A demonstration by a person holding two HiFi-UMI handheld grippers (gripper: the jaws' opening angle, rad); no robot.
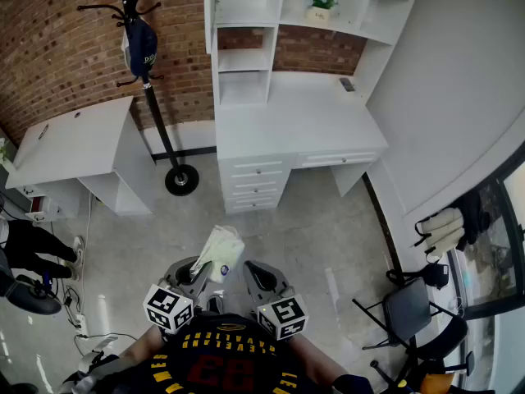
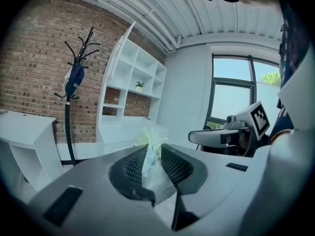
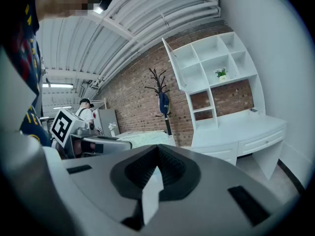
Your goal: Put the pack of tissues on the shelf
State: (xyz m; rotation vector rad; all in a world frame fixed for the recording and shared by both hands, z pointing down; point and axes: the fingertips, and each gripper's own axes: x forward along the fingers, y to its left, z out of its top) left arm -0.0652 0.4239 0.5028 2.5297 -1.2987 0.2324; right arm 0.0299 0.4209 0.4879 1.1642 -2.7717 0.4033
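Closest to the head camera is the person's dark shirt (image 1: pixel 230 359) with yellow print, and just ahead of it sit two marker cubes (image 1: pixel 168 309), one on each claw. Left claw (image 2: pixel 151 151) is clamped on the pack of tissues (image 1: pixel 218 252): its two ribbed pads press the pale, crinkled wrapper from both sides, and the pack sticks out past the tips, held above the grey floor (image 1: pixel 328 236). Right claw (image 3: pixel 157 151) has its pads drawn together with nothing in them. One stretch of floor lies between the person and the white counter (image 1: pixel 287 117), which has a stack of drawers under its left part. On the back of that counter rises one shelf unit (image 1: pixel 243 60) with several open compartments, well apart from the pack. One potted plant (image 1: pixel 321 4) stands in an upper compartment. One black coat stand (image 1: pixel 156 113) stands just left of the drawers, its round base on the floor and one blue cap (image 1: pixel 141 43) hanging from it. A second white counter (image 1: pixel 74 142) stands farther left against the brick wall. One folding chair (image 1: pixel 410 306) stands at the right by the window. A small dark thing on the first counter's far right corner is too small to name. Another person (image 1: pixel 29 245) is cut off by the left edge.
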